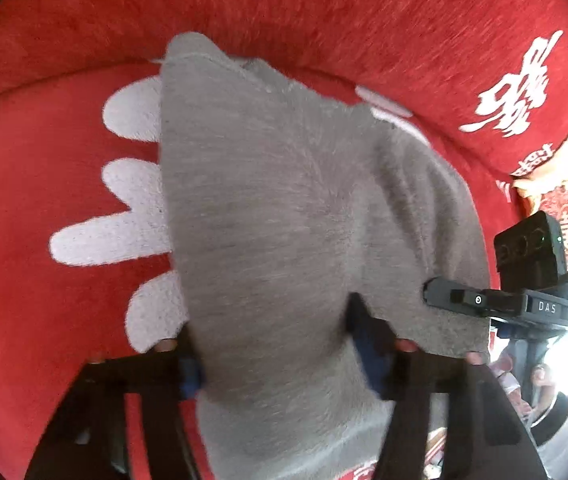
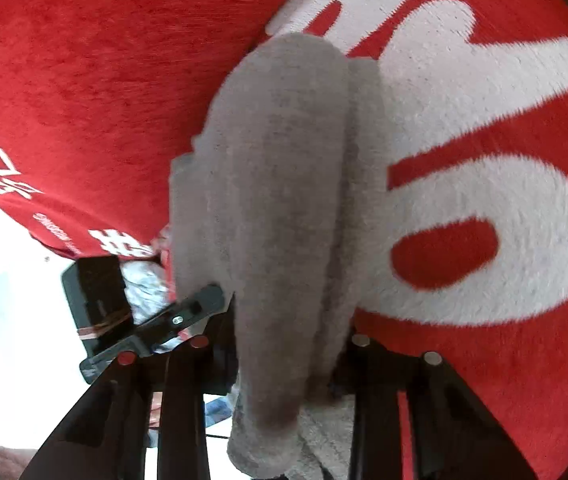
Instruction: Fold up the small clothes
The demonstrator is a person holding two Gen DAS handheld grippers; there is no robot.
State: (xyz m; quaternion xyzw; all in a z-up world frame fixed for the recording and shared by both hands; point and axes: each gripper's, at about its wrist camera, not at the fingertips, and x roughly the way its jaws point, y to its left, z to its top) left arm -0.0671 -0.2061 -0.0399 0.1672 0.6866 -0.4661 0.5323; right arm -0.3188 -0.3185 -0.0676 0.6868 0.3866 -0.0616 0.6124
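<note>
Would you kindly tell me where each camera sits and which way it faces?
Left wrist: on the left gripper, looking down its fingers at the grey cloth clamped between them, over red fabric; the right gripper shows at the right.
Right wrist: on the right gripper, looking along the same grey cloth; the left gripper shows at the left.
Shared: the cloth, the red fabric, and each other's gripper.

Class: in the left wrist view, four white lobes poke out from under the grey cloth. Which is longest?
The third lobe from the top: it reaches furthest left from the cloth.
</note>
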